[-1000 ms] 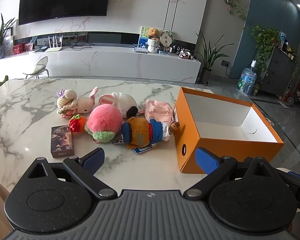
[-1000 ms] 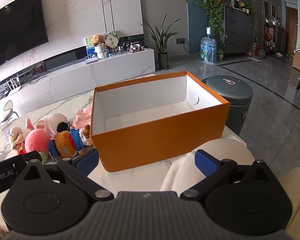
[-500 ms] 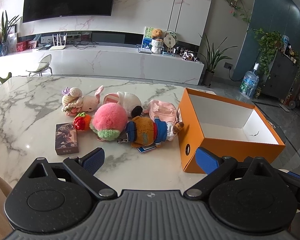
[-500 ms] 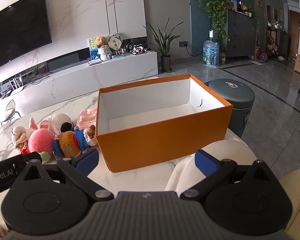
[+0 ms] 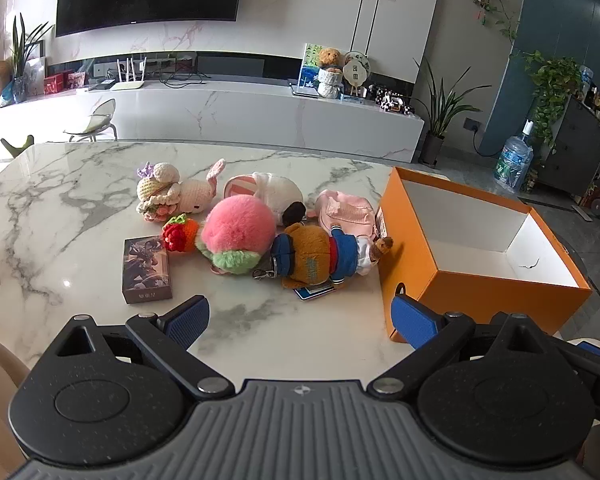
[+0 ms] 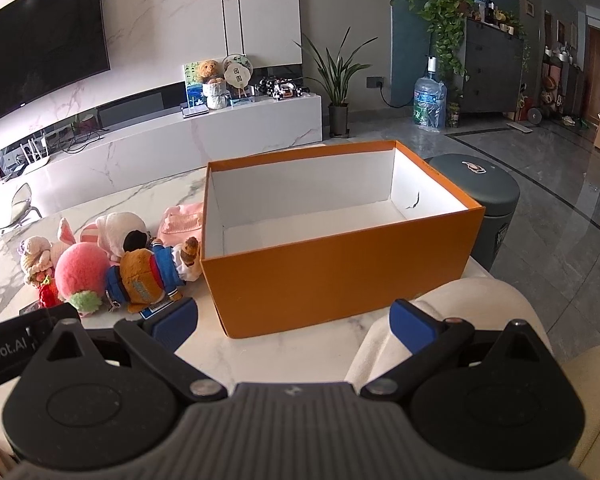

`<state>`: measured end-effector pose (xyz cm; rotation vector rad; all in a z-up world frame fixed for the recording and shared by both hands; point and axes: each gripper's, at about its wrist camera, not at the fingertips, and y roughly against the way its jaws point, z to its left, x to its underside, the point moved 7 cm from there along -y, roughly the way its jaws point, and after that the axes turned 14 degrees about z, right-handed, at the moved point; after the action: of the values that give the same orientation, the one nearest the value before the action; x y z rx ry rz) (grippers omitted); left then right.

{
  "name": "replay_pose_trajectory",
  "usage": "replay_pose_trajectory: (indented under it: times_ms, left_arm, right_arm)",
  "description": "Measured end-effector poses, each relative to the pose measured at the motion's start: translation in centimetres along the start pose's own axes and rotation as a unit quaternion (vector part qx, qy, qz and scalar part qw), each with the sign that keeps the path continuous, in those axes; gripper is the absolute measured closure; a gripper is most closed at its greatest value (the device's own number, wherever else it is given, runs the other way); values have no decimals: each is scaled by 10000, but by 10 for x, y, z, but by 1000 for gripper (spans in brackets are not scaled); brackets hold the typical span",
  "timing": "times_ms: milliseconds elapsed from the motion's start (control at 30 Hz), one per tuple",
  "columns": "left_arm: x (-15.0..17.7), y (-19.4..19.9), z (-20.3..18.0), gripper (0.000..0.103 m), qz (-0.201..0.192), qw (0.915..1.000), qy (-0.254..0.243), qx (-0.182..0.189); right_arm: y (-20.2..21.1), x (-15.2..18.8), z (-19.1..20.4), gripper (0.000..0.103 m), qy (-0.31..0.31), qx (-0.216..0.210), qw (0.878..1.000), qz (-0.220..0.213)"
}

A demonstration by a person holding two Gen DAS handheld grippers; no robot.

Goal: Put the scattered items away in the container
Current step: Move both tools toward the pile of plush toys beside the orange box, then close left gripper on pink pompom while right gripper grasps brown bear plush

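An empty orange box with a white inside stands on the marble table, right of a pile of toys; it also shows in the right wrist view. The pile holds a pink fluffy ball, a brown bear in a blue jacket, a crochet bunny doll, a white plush, a pink backpack, a red crochet strawberry and a small dark card box. My left gripper is open and empty, near the table's front edge. My right gripper is open and empty, in front of the orange box.
A blue card lies under the bear. A cream chair back sits below the right gripper. A dark round bin stands right of the table. A white TV bench runs along the far wall.
Both grippers have moved slightly up and back, so the toys and box sit lower in view. Nothing was gripped or moved on the table.
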<state>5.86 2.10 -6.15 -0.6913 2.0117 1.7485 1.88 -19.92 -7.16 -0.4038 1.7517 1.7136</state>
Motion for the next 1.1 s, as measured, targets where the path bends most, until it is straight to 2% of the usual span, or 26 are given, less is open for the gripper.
replay_pose_trajectory:
  times_ms: [267, 433, 533, 600, 733, 800, 933, 1100]
  left_arm:
    - [-7, -14, 8, 0, 23, 9999, -13, -107]
    - [-16, -21, 17, 0, -47, 9994, -52, -340]
    - [-22, -26, 25, 0, -15, 9992, -19, -410]
    - [-25, -28, 30, 0, 1, 9991, 13, -431]
    - [-35, -33, 40, 0, -4, 9985, -1, -547]
    - [-40, -36, 45, 0, -24, 9982, 4, -606]
    - [-50, -42, 54, 0, -33, 9974, -7, -718]
    - [-60, -60, 63, 0, 150, 9970, -46, -756]
  right_arm:
    - [-21, -4, 11, 0, 46, -171, 9998, 78]
    - [-33, -11, 22, 2, 243, -223, 9994, 77]
    - [-37, -15, 34, 6, 451, -315, 9985, 28]
    - [-39, -18, 44, 14, 601, -395, 9974, -50]
    - [-44, -24, 64, 20, 929, -545, 9941, -124]
    - [-46, -28, 74, 29, 1097, -614, 9919, -166]
    - [-51, -34, 94, 32, 1427, -755, 9866, -242]
    - [-65, -45, 114, 33, 1818, -864, 9793, -213]
